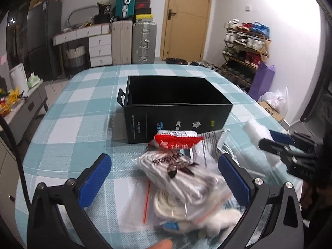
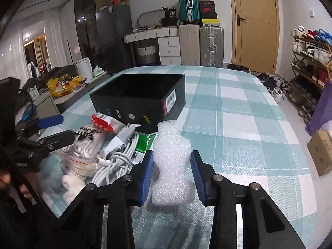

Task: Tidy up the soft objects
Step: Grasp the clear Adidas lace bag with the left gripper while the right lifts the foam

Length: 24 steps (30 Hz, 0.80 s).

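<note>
An open black box (image 1: pixel 176 105) stands on the checked tablecloth (image 1: pixel 83 108); it also shows in the right wrist view (image 2: pixel 141 97). In front of it lies a pile: a clear zip bag of white laces (image 1: pixel 186 186), a red-and-white packet (image 1: pixel 178 141), a white coiled cable (image 2: pixel 116 161). My left gripper (image 1: pixel 164 178) is open, its blue fingers on either side of the zip bag. My right gripper (image 2: pixel 172 176) is shut on a white foam wrap piece (image 2: pixel 172 166), which pinches in between the pads. The right gripper also shows at the right of the left wrist view (image 1: pixel 278 143).
Suitcases (image 1: pixel 132 41), a white drawer desk (image 1: pixel 91 45) and a door (image 1: pixel 186 18) stand behind the table. A shoe rack (image 1: pixel 244 51) is at the right, with a purple bag (image 1: pixel 263 81) and a cardboard box (image 2: pixel 319 151). A cluttered side bench (image 2: pixel 62 87) is at the left.
</note>
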Motion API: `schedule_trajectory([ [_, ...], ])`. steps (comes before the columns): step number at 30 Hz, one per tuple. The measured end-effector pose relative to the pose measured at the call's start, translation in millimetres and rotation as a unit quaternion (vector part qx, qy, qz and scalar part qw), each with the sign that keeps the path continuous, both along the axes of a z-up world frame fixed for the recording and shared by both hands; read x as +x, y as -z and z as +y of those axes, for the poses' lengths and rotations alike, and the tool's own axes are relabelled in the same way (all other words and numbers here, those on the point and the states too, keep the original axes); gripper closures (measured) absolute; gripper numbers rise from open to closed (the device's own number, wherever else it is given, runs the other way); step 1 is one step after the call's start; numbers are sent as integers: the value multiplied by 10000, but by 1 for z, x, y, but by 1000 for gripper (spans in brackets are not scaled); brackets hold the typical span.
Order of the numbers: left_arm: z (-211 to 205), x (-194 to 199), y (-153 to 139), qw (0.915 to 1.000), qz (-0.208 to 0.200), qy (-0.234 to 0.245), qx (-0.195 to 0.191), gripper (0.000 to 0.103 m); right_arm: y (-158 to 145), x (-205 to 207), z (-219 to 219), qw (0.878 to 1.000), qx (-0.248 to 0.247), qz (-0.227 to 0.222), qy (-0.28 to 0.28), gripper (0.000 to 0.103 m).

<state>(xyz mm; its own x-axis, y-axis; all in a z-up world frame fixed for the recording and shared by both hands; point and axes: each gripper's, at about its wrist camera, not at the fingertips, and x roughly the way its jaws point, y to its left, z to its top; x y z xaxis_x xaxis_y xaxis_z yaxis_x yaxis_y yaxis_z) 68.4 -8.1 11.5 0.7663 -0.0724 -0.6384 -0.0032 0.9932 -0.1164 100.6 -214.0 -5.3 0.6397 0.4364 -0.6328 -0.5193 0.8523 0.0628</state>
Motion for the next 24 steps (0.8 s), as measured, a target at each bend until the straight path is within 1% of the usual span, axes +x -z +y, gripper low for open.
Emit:
schedule_trajectory([
  [3, -2, 13, 6, 9996, 254, -94, 64, 0, 0, -1, 1, 10000, 5, -22, -59, 66],
  [7, -3, 23, 15, 9982, 597, 5, -36, 0, -3, -6, 5, 9999, 0, -91, -135, 66],
  [9, -6, 26, 18, 9975, 712, 21, 34, 0, -3, -7, 6, 9998, 0, -91, -172, 66],
  [13, -10, 23, 20, 9961, 851, -8, 244, 0, -4, -9, 8, 9997, 13, -122, -207, 66],
  [15, -8, 22, 19, 9954, 918, 11, 288, 0, -5, -9, 9, 9997, 9, -122, -230, 66],
  [19, 0, 20, 20, 9947, 994, 22, 260, 0, -6, -13, 11, 9995, -8, -170, -266, 66],
  [21, 4, 21, 20, 9946, 1026, 65, 151, 2, -7, -14, 12, 9994, -6, -174, -290, 66],
  [23, 5, 21, 20, 9942, 1072, 115, 38, 12, -7, -14, 13, 9994, -10, -175, -307, 66],
  [24, 6, 22, 22, 9936, 1124, 142, -16, 14, -7, -14, 14, 9994, -13, -178, -312, 66],
])
